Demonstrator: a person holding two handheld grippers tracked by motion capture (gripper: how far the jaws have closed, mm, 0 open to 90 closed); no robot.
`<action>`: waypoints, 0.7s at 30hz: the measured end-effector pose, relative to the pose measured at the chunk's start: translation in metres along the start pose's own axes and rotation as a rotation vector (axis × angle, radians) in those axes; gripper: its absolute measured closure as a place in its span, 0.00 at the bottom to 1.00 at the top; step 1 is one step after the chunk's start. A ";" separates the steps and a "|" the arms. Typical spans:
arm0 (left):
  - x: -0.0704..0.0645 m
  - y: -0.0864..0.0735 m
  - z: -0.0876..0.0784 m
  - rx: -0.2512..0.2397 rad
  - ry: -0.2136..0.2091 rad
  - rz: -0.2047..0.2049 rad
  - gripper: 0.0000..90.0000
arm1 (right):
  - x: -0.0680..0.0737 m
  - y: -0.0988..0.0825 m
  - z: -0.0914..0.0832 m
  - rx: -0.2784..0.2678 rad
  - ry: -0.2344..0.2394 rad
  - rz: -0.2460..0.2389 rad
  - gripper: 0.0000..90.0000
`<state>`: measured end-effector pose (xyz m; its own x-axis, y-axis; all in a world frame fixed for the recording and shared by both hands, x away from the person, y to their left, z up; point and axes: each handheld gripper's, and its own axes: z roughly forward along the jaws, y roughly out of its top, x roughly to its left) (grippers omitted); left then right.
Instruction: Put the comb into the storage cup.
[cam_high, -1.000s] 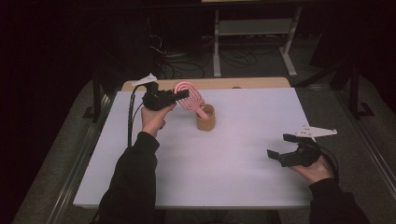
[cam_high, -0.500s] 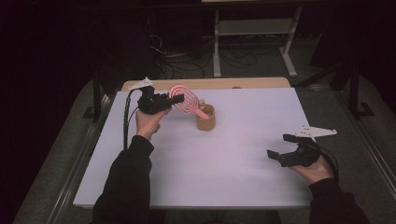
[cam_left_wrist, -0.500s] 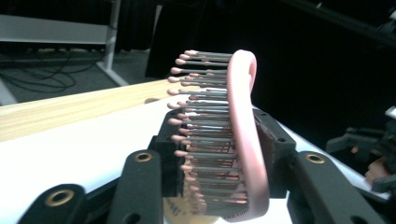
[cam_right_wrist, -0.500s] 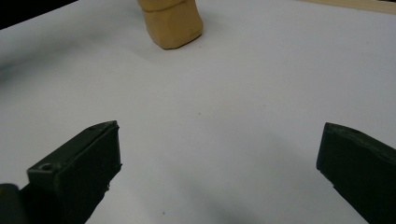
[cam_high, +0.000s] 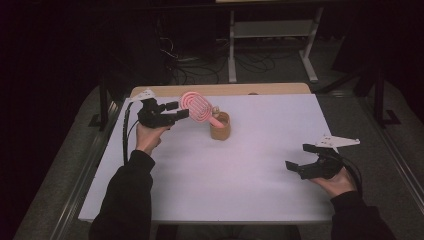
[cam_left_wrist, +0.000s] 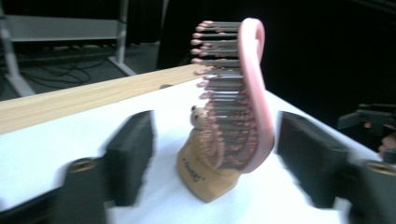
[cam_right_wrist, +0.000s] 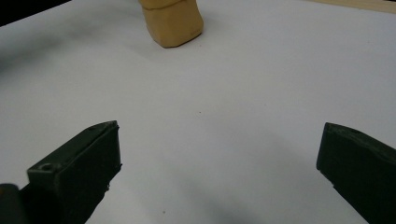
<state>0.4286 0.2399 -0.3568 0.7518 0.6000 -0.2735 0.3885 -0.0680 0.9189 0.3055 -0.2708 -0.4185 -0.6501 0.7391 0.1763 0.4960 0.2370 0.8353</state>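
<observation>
While the pink hairbrush (cam_high: 196, 107) stands with its handle in the tan cup (cam_high: 220, 127), its bristled head leans up and to the left, at the far middle of the white surface (cam_high: 250, 165). A small bear figure (cam_left_wrist: 199, 115) sits at the cup's rim. The left tongs (cam_high: 176, 111) sit just left of the brush head; their jaws have just been opening, released, brush between them untouched. The right tongs (cam_high: 299, 159) rest near right, spread wide, empty.
</observation>
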 end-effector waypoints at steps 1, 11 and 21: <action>0.000 -0.001 -0.002 -0.007 0.002 -0.002 0.19 | 0.000 0.000 0.000 -0.001 0.000 0.000 0.00; 0.000 -0.006 -0.018 -0.032 0.033 0.021 0.00 | 0.000 0.000 -0.001 0.000 0.001 0.000 0.00; 0.003 -0.015 -0.033 -0.025 0.063 0.039 0.00 | -0.001 -0.001 0.000 0.007 -0.003 0.000 0.00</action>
<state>0.4072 0.2688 -0.3617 0.7306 0.6465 -0.2197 0.3455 -0.0726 0.9356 0.3057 -0.2716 -0.4198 -0.6484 0.7409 0.1749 0.5000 0.2412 0.8318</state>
